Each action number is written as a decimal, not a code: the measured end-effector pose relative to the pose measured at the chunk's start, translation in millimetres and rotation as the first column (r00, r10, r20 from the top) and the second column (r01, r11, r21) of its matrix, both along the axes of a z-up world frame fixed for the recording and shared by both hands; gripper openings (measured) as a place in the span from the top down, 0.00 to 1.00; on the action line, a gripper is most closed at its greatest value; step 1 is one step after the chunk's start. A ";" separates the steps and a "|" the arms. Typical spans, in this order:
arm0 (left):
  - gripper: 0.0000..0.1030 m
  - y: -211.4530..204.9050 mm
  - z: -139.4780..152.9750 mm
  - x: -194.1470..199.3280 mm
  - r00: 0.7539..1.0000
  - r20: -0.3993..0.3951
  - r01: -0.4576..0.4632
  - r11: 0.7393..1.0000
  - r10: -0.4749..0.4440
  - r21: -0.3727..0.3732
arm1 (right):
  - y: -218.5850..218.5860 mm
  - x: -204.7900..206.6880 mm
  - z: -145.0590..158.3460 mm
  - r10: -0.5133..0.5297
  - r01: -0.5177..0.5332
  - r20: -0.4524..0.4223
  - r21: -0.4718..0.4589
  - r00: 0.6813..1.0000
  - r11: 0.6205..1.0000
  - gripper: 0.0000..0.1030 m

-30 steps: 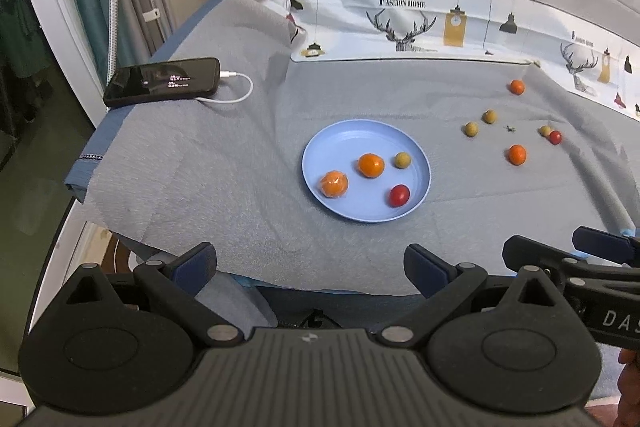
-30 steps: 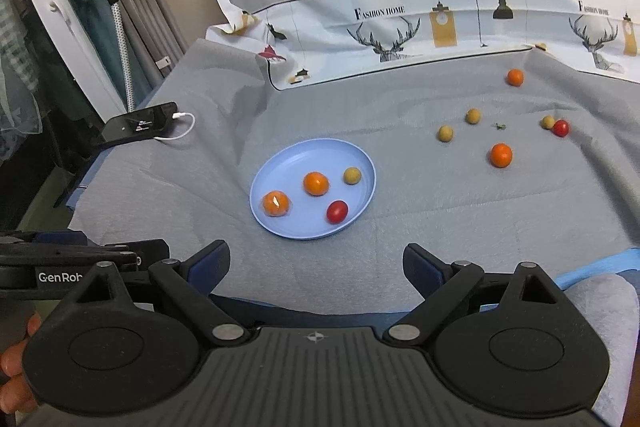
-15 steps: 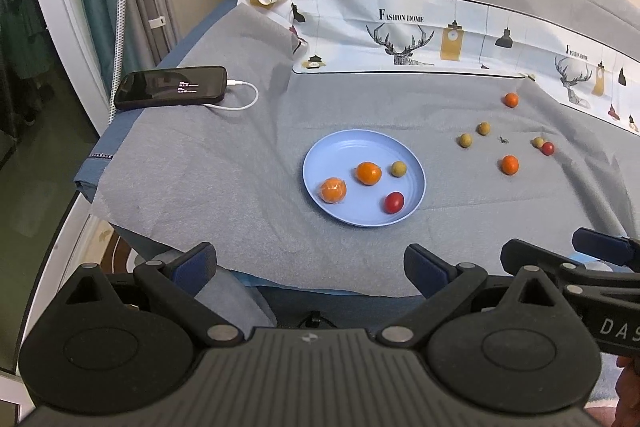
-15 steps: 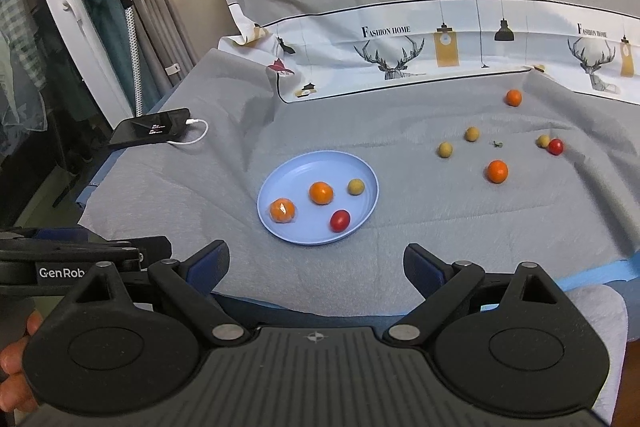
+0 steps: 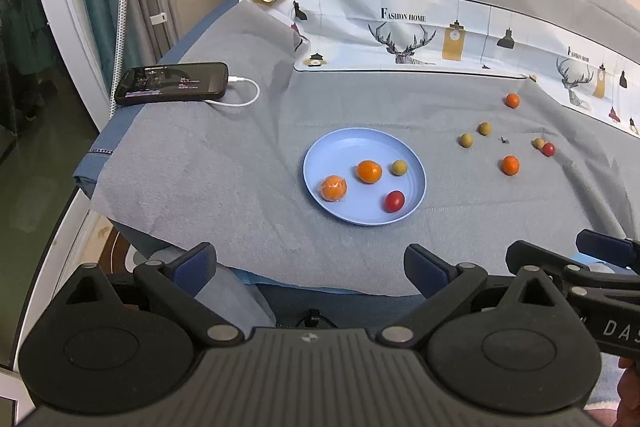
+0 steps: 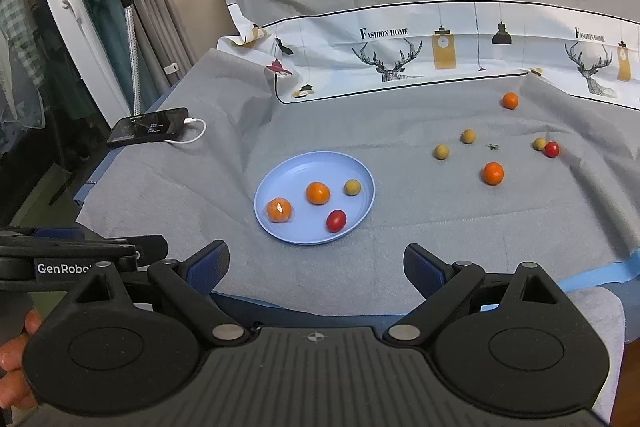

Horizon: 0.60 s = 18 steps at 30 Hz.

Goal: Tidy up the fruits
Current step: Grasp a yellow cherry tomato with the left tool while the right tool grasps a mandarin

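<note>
Ahead of my gripper, the grey-covered bed [image 5: 224,167] carries a blue plate [image 5: 340,155], loose fruit [image 5: 510,165] further right, a phone [image 5: 172,83] far left.

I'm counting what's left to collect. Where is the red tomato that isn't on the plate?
In the right wrist view it lies far right on the grey cloth: the red tomato touches a small yellow-green fruit, right of the blue plate.

The middle of the frame has the blue plate [image 6: 280,227] with four fruits in it. Bare grey cloth [image 6: 400,259] lies open below it and to its left. On the right, small loose fruits [image 6: 493,173] sit apart with gaps between them. The phone [image 6: 150,127] and its white cable [image 6: 196,135] block the upper left.
</note>
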State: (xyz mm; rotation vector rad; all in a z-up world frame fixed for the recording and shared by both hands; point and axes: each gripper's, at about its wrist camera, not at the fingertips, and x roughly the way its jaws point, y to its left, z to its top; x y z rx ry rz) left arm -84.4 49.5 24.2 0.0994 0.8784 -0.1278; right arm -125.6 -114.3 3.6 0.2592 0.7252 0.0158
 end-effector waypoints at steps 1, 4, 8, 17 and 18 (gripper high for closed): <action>0.02 -0.4 -1.0 1.3 1.000 -0.003 0.001 1.000 -0.001 0.002 | 0.0 2.2 -0.3 -0.001 0.001 -0.002 0.000 1.000 1.000 0.08; 0.02 -2.8 -4.7 7.6 1.000 -0.022 0.002 1.000 -0.002 0.004 | -5.5 5.9 -3.6 -0.011 0.011 -0.008 0.000 1.000 1.000 0.08; 0.02 -9.3 -10.6 19.5 0.999 -0.049 0.015 1.000 -0.014 0.008 | -16.7 12.6 -10.0 -0.040 0.040 -0.007 0.000 0.999 0.999 0.08; 0.01 -56.7 -24.0 72.2 0.995 -0.092 0.042 0.997 -0.036 0.064 | -72.4 34.7 -37.8 -0.153 0.152 -0.015 -0.022 0.988 0.988 0.08; 0.01 -65.7 -26.5 81.2 0.995 -0.095 0.050 0.997 -0.043 0.067 | -81.9 38.2 -42.6 -0.171 0.171 -0.018 -0.027 0.985 0.985 0.08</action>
